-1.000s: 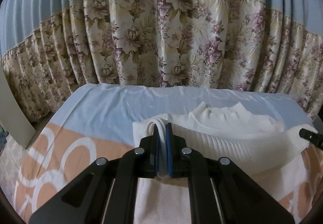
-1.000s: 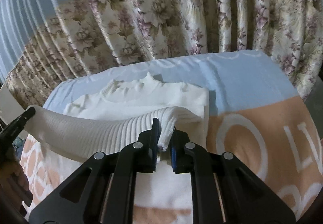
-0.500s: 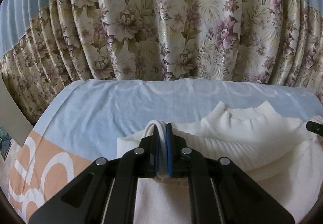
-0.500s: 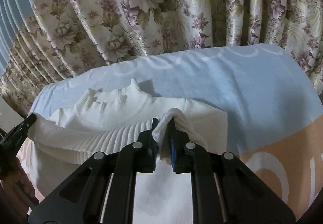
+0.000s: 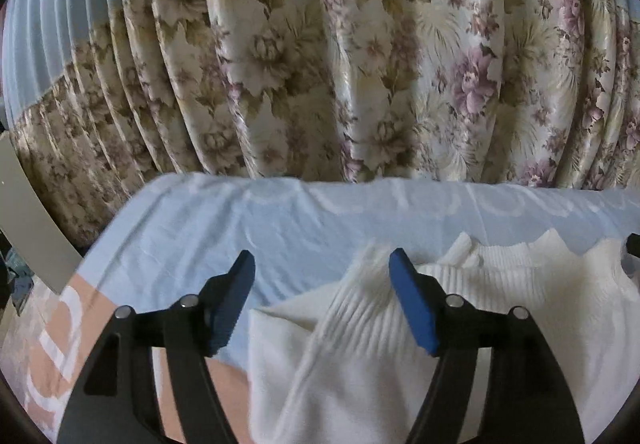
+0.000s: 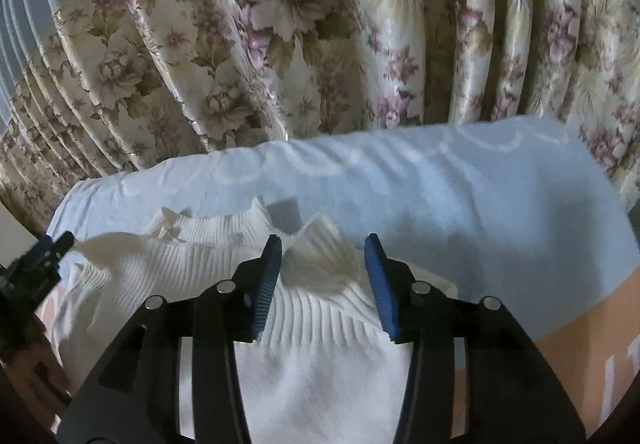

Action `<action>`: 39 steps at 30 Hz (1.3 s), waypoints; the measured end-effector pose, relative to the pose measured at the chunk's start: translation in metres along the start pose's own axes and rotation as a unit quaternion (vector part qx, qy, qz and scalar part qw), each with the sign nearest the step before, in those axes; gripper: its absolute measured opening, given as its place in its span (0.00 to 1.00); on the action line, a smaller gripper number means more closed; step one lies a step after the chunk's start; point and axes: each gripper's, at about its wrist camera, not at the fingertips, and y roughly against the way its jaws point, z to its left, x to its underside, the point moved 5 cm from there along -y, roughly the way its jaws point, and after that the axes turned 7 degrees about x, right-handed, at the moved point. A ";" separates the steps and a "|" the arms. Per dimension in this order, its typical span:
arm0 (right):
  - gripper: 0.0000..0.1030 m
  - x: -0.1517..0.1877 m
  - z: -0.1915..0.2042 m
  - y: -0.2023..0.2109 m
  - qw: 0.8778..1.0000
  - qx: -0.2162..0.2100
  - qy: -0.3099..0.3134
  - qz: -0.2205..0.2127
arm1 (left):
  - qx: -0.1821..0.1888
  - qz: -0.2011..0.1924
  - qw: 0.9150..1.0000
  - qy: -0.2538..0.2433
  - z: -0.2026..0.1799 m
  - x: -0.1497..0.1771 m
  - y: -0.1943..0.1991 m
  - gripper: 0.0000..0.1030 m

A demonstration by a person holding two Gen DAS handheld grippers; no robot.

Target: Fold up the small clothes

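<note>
Sweater (image 5: 360,364) on blue-peach sheet (image 5: 240,220) | floral curtain (image 5: 320,64) behind

A home, most likely a bedroom: pleated floral curtains (image 5: 360,64) with a plain blue upper band hang right behind a soft surface spread with a blue and peach sheet (image 6: 460,196) printed with white rings, on which a white ribbed sweater (image 6: 320,372) lies, all in dim indoor light

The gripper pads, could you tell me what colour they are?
Blue pads, on black fingers; clearest in the right wrist view.
</note>
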 end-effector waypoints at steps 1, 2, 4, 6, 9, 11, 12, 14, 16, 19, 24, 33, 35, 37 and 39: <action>0.43 0.000 -0.002 0.004 1.000 0.002 0.000 -0.002 | -0.001 -0.001 1.000 -0.002 0.000 -0.001 0.002 0.68; 0.43 0.001 -0.004 0.007 1.000 0.005 0.003 -0.004 | -0.003 -0.001 1.000 -0.005 0.002 -0.001 0.005 0.68; 0.43 0.002 -0.008 0.012 1.000 0.010 0.005 -0.006 | -0.002 -0.002 1.000 -0.007 0.004 0.001 0.012 0.68; 0.43 0.007 -0.014 0.017 1.000 0.012 0.005 -0.002 | -0.003 0.002 1.000 -0.009 0.006 0.004 0.016 0.68; 0.43 0.017 -0.028 0.027 1.000 0.022 0.004 -0.002 | -0.003 0.005 1.000 -0.015 0.007 0.014 0.025 0.68; 0.45 0.027 -0.045 0.033 1.000 0.028 -0.002 0.005 | 0.001 0.010 1.000 -0.019 0.007 0.023 0.031 0.68; 0.49 0.032 -0.053 0.035 1.000 0.028 -0.003 0.007 | 0.002 0.011 1.000 -0.020 0.007 0.027 0.034 0.68; 0.51 0.042 -0.066 0.039 1.000 0.021 -0.001 0.010 | 0.006 0.012 1.000 -0.023 0.006 0.037 0.041 0.68; 0.51 0.055 -0.083 0.043 0.999 0.029 -0.002 0.016 | 0.009 0.013 0.999 -0.028 0.004 0.044 0.046 0.68; 0.51 0.069 -0.098 0.051 1.000 0.023 -0.012 0.017 | 0.014 0.015 0.999 -0.028 0.000 0.052 0.051 0.68; 0.56 0.082 -0.096 0.058 1.000 0.008 -0.008 0.012 | 0.033 0.017 0.999 -0.021 -0.012 0.060 0.057 0.68; 0.66 0.084 -0.063 0.030 0.999 -0.021 0.005 0.029 | 0.072 0.023 0.997 -0.022 -0.058 0.059 0.060 0.70; 0.66 0.085 -0.059 0.021 0.999 -0.018 0.008 0.039 | 0.080 0.024 0.996 -0.023 -0.068 0.059 0.060 0.70; 0.66 0.087 -0.061 0.014 0.999 -0.013 0.003 0.049 | 0.089 0.028 0.995 -0.024 -0.078 0.060 0.059 0.70; 0.67 0.089 -0.063 0.008 0.998 -0.023 -0.013 0.056 | 0.099 0.030 0.994 -0.029 -0.089 0.062 0.058 0.70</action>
